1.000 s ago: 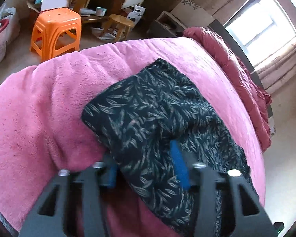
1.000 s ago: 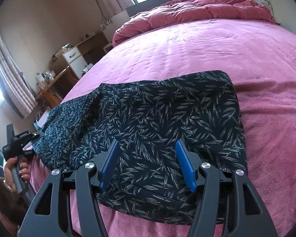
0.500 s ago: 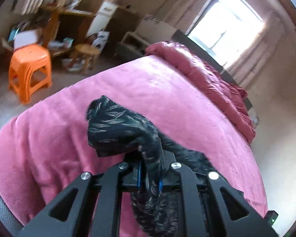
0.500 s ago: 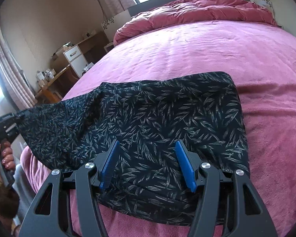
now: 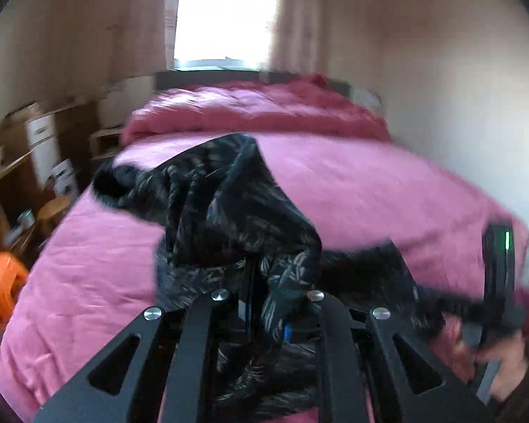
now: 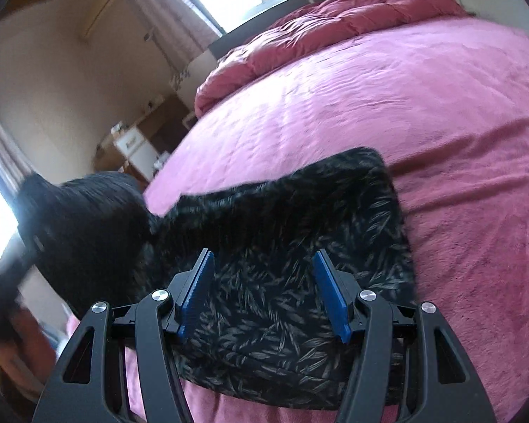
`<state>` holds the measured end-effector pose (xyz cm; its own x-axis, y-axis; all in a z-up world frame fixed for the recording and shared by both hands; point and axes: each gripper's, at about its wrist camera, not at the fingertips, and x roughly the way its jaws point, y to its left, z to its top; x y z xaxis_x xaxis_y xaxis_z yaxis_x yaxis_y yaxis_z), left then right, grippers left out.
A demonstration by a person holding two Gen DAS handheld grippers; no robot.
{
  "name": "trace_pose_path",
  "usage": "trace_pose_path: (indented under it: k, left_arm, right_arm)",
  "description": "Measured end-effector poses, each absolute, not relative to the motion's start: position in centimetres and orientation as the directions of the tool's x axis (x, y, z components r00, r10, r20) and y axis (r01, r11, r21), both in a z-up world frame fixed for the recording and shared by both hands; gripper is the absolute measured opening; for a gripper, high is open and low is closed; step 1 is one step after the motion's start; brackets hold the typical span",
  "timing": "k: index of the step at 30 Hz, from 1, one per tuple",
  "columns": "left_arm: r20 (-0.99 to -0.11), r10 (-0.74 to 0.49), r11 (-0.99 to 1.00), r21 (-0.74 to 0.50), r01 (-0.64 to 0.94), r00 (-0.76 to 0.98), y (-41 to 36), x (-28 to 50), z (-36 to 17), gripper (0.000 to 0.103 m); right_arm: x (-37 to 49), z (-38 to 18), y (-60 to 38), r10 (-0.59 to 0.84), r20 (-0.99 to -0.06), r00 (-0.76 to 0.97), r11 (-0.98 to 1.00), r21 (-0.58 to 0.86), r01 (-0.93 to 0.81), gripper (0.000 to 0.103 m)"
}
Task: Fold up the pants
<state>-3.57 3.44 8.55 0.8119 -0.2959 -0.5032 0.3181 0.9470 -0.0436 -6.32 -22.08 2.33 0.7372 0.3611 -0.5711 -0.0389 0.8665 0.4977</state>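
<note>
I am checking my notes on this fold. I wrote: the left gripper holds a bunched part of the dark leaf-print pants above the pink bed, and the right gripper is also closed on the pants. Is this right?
Not quite. The right gripper is not closed: the right wrist view shows its jaws standing open over the flat part of the leaf-print pants. The rest holds: the left gripper clamps a bunched part above the pink bed.
</note>
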Motion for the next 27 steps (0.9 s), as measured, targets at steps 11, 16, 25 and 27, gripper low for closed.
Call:
trace_pose_path:
  k: [11,16,25,27]
  left_arm:
    - [-0.629,-0.274,0.821,0.24,0.517,0.727,-7.5,-7.2,0.8,0.027]
    - [-0.627,-0.395,0.767,0.177,0.617,0.671,-7.7,-10.8,1.5,0.055]
    - [-0.534,-0.319,0.93,-0.018,0.367,0.783,3.0,-11.4,5.2,0.062]
    - [-0.503,-0.292,0.951,-0.064,0.301,0.814,6.4,-12.1,6.0,0.07]
  right_arm:
    - [-5.9,1.9,-25.8,0.474,-0.461,0.75,0.715,0.698,-0.022,0.058]
    - [-5.7,1.8,-25.5,0.53,-0.442,0.724,0.685,0.726,-0.058,0.058]
    - [-4.3,0.3,-23.2,0.623,-0.507,0.596,0.669,0.74,-0.07,0.058]
    - [-4.1,0.2,-22.9,0.62,-0.526,0.582,0.682,0.728,-0.068,0.058]
